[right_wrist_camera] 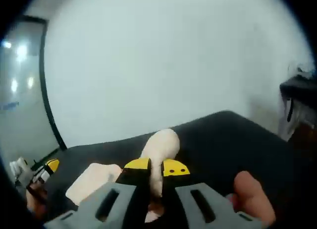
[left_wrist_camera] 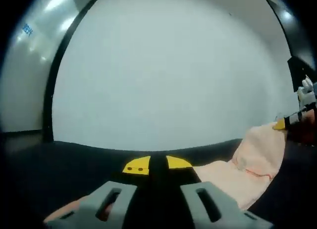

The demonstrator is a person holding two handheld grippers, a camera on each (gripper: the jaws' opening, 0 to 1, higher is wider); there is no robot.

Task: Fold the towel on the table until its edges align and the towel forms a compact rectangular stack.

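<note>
A peach towel (right_wrist_camera: 94,182) lies partly flat on the black table (right_wrist_camera: 223,135). One end of the towel is drawn up into a rounded fold (right_wrist_camera: 161,142). My right gripper (right_wrist_camera: 155,165) is shut on that raised fold, and cloth shows between its yellow tips. In the left gripper view the towel (left_wrist_camera: 247,169) runs from beside my left gripper (left_wrist_camera: 157,164) up to the right gripper (left_wrist_camera: 290,121) at the far right. The left jaws stand close together, with only dark between the yellow tips. The towel's edge passes just right of them. The left gripper (right_wrist_camera: 37,175) appears low at the left of the right gripper view.
A white wall (left_wrist_camera: 168,70) rises behind the table. A dark post (left_wrist_camera: 49,95) and a glass panel stand on the left. A person's finger (right_wrist_camera: 252,197) shows beside the right jaws. Dark furniture (right_wrist_camera: 297,105) stands at the far right.
</note>
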